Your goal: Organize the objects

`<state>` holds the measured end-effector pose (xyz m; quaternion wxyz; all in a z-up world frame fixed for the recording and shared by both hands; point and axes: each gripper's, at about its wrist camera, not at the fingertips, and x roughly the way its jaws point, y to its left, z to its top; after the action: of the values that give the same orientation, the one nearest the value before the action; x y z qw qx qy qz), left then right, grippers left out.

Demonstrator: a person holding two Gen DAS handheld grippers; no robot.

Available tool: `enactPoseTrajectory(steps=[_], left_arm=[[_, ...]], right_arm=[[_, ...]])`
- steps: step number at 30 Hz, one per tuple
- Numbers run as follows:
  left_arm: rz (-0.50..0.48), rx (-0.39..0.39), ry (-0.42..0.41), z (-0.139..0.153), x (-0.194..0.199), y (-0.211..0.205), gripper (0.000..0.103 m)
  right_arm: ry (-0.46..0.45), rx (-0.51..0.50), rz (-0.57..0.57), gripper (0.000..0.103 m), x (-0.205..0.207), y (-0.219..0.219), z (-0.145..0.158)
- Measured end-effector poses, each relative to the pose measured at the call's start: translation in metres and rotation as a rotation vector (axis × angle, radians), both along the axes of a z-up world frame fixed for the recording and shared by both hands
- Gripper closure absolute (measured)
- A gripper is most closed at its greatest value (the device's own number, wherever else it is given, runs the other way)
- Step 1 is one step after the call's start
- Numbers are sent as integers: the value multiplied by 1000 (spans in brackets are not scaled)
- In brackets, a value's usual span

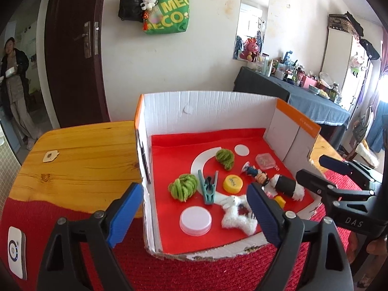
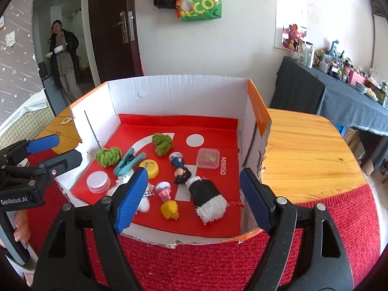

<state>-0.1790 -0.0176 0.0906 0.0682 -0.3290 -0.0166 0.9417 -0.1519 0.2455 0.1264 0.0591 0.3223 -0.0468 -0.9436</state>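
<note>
Both grippers hang over the near edge of the white cardboard box, jaws apart, nothing between the pads. Left gripper straddles the box's near-left corner: one blue pad outside the left wall, the other over the white plush star. Right gripper spans the near-right part of the box.

The box sits on a wooden table with a red knitted cloth along the table's near edge; its near wall is cut low and ragged. The floor is lined with a red sheet printed with white shapes and "MINISO".

Contents, all loose on the red sheet:
- two green yarn bundles, one near the left wall, one towards the middle-back
- teal plastic clothes peg between them, just beside the left bundle
- yellow bottle cap at the middle
- white screw lid near the near-left corner
- small clear plastic box towards the right wall
- small figurine with blue body and dark hair lying on its side, middle
- black-and-white plush roll near the near-right corner, touching the figurine's head end
- yellow toy piece and pink-and-white small figure near the front edge, just beside each other

A person stands in the far doorway holding bowls.
</note>
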Motion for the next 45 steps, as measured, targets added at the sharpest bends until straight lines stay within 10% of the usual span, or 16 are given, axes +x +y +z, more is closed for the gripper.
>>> enactPoseTrajectory(steps=[45], left_arm=[[93, -41, 76, -34, 9, 13, 5]], right_arm=[[73, 0, -42, 14, 8, 6, -26]])
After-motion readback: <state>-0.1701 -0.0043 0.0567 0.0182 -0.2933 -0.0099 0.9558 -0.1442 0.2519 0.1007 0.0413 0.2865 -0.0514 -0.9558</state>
